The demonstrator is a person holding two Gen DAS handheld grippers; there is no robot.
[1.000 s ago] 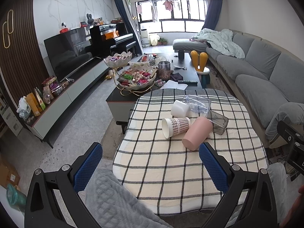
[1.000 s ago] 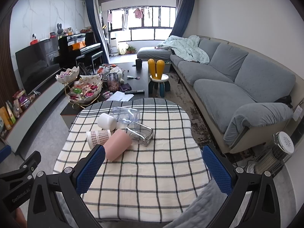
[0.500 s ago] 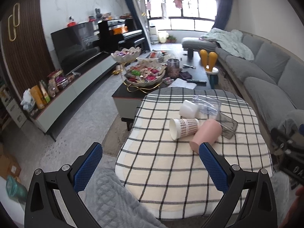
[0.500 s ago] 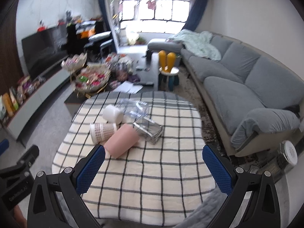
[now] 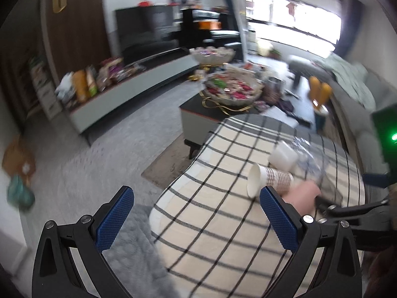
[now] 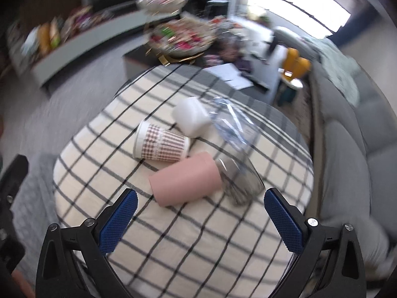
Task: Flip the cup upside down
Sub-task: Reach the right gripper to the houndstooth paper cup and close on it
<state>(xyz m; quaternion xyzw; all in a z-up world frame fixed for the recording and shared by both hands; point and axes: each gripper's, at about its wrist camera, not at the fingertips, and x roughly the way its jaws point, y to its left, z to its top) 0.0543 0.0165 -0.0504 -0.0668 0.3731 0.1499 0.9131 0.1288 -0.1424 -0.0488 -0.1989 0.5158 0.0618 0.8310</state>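
Several cups lie on their sides on a checked tablecloth [image 6: 198,243]: a pink cup [image 6: 186,182], a patterned paper cup [image 6: 161,145], a white cup [image 6: 192,119], a clear glass cup [image 6: 242,182] and a crumpled clear plastic cup [image 6: 232,124]. My right gripper [image 6: 201,223] is open, just short of the pink cup, which lies between and beyond its fingers. My left gripper [image 5: 196,219] is open over the table's left edge. The paper cup [image 5: 269,180] lies just beyond its right finger, which hides part of the pink cup [image 5: 304,195].
A coffee table [image 5: 203,114] with a snack basket [image 5: 232,90] stands beyond the checked table. A TV bench [image 5: 129,94] runs along the left wall, a grey sofa [image 6: 347,136] along the right. A grey fluffy cover [image 5: 139,255] lies at the near left.
Both grippers have moved forward and down toward the cups and turned left; the views are blurred by motion. The right gripper now shows in the left view beside the pink cup. The cups have not moved.
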